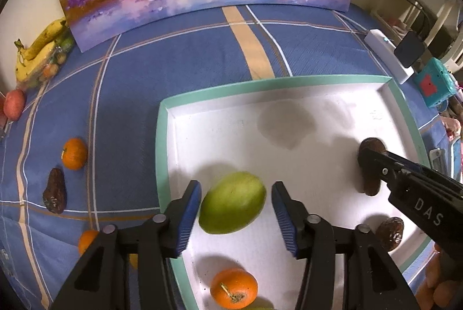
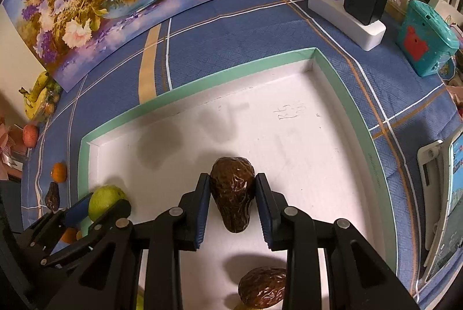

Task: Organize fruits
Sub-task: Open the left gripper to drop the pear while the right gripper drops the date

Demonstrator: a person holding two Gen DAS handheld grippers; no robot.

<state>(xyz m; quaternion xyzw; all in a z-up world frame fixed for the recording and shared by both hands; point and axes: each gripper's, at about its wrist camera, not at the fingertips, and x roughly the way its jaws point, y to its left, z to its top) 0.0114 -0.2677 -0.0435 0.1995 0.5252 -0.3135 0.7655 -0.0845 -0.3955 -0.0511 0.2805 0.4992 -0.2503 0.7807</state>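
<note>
1. The wrinkled brown avocado point(image 2: 231, 194) sits in the white tray point(image 2: 341, 96), gripped between the pads of our right tool point(image 2: 231, 203).
2. The green mango point(image 1: 233, 203) lies in the tray between our left tool's point(image 1: 235, 216) wide-open pads, untouched.
3. An orange point(image 1: 233, 288) lies just below that tool.

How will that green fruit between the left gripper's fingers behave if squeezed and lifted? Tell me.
The green fruit is rounded and smooth, so it may roll in the tray or slip against the pads. It fills much of the open left gripper, so probably fairly heavy.
</note>
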